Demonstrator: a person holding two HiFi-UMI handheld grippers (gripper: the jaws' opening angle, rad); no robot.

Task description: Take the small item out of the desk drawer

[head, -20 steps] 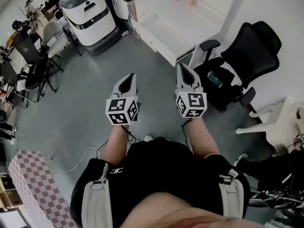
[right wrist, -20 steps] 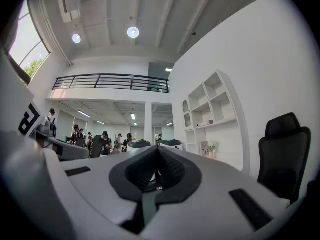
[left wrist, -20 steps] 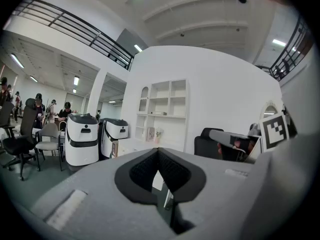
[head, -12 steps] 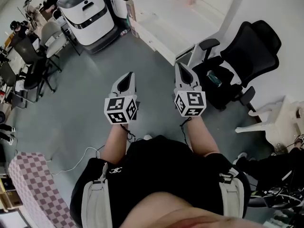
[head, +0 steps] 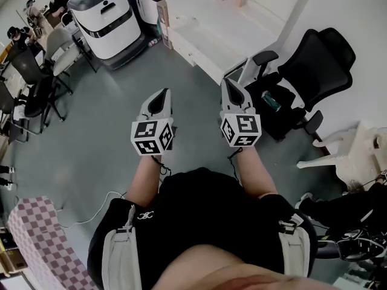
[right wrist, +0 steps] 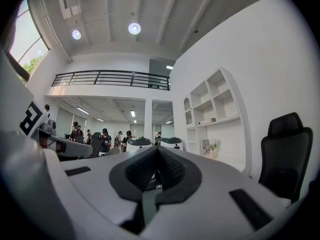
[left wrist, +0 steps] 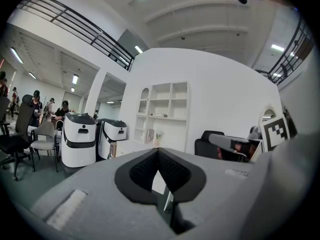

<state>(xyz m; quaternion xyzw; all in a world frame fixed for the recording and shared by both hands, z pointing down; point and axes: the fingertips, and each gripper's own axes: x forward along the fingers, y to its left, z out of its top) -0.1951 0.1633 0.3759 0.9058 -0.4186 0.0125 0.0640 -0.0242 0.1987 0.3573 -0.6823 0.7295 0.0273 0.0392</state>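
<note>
— Tongs first: how do we hold them?
— Left tongs (head: 162,96) and right tongs (head: 231,88) are both pressed together, empty, side by side above the grey floor (head: 103,125).
— And the small item?
— We cannot see it; the white worktop (head: 208,26) stands well ahead of both.
— Counts?
— Two tongs, one worktop, one black chair (head: 317,62), two white machines (head: 106,20).

You wear a black top (head: 202,213) with grey straps (head: 118,260). Your left hand-held gripper (head: 164,95) and right hand-held gripper (head: 229,86) are pale grey wedges, black-padded, each with a black-and-white marker cube (head: 151,138).
</note>
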